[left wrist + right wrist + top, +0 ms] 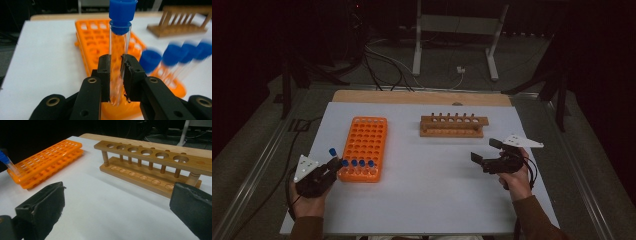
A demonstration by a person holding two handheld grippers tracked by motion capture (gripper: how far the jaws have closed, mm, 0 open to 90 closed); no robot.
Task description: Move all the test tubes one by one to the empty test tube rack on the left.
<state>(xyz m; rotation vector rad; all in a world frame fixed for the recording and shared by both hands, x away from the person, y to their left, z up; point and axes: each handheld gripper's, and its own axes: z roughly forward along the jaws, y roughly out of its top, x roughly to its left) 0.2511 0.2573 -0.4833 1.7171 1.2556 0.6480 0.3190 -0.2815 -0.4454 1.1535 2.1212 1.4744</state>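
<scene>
My left gripper (116, 58) is shut on a clear test tube with a blue cap (120, 40), held upright just off the near left corner of the orange rack (364, 145). In the high view that left gripper (333, 162) sits left of the rack's front row, where several blue-capped tubes (358, 163) stand. Those tubes (175, 56) appear blurred at the right in the left gripper view. My right gripper (484, 151) rests open over the white table, nothing between its jaws. The wooden rack (152, 167) with an empty row of holes lies ahead of it.
The white tabletop (427, 175) ends in a wooden strip (422, 97) at the far side. Beyond it stand a metal frame (457, 35) and cables on the floor. The orange rack (47, 161) lies left of the wooden rack (453, 125).
</scene>
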